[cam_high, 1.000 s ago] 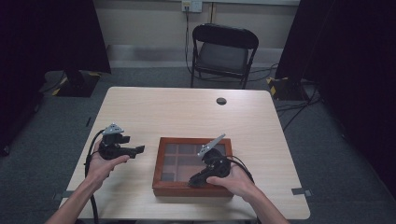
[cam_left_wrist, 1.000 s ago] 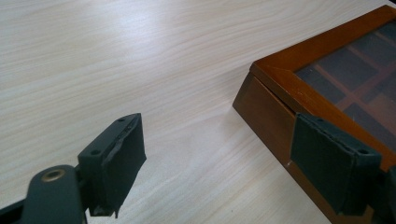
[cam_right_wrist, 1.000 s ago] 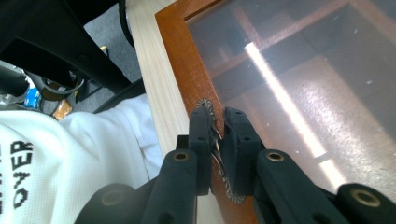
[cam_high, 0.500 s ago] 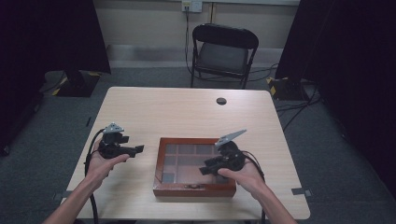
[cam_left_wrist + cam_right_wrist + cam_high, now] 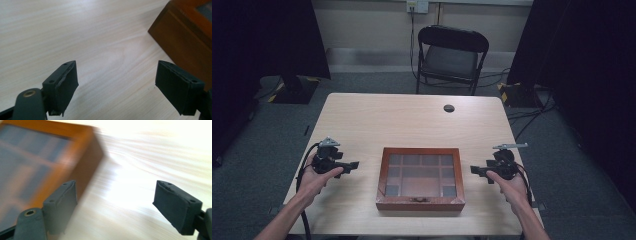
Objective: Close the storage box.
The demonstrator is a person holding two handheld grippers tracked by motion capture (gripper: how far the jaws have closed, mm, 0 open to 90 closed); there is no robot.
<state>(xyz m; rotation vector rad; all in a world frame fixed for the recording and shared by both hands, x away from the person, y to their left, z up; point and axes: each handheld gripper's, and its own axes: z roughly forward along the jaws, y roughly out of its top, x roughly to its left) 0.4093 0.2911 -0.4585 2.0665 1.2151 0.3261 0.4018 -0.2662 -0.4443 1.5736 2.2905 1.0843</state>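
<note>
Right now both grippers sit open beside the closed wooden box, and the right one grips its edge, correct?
Not quite. The right gripper grips nothing: in the right gripper view its open jaws stand over bare table beside the wooden box. The left gripper is open too.

In the right gripper view, the wooden box (image 5: 50,157) is smeared by motion blur and cut off by the edge at 9 o'clock; the panes of its lid cannot be told apart, and the table (image 5: 155,152) at 1 o'clock is washed out by glare. In the left gripper view, the box (image 5: 186,32) is cropped at 2 o'clock, so just a corner is seen. In the high view, the contents of the box (image 5: 420,172) are too dim and small to be made out, and the small dark round thing (image 5: 449,108) at 12 o'clock cannot be identified. The forearms are cut off at 6 o'clock.
</note>
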